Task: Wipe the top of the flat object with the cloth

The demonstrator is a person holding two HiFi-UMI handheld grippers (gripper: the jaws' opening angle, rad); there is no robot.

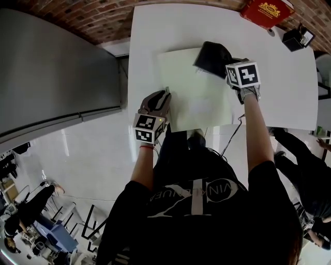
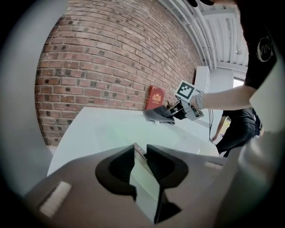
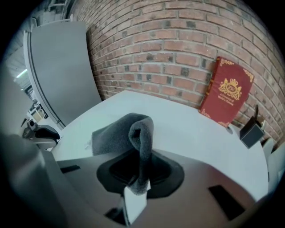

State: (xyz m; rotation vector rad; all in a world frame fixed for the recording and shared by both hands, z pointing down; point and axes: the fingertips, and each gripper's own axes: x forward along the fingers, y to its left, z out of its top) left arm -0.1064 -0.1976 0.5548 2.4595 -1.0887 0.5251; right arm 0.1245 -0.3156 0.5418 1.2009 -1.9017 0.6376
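Observation:
The flat object (image 1: 196, 88) is a pale, thin board lying on the white table (image 1: 289, 83). My left gripper (image 1: 164, 97) is shut on its near left edge, and that thin edge shows between the jaws in the left gripper view (image 2: 141, 153). A dark grey cloth (image 1: 211, 57) rests on the board's far right corner. My right gripper (image 1: 228, 66) is shut on the cloth, and a fold of the cloth (image 3: 120, 133) stands up between its jaws (image 3: 140, 164). The left gripper view shows the board (image 2: 133, 131), the cloth (image 2: 156, 116) and the right gripper (image 2: 173, 111) beyond it.
A red book (image 1: 266, 10) leans against the brick wall at the table's far right, with a small black box (image 1: 298, 37) beside it. A large grey panel (image 1: 51, 72) stands to the table's left. Another person (image 1: 305, 155) stands at the right.

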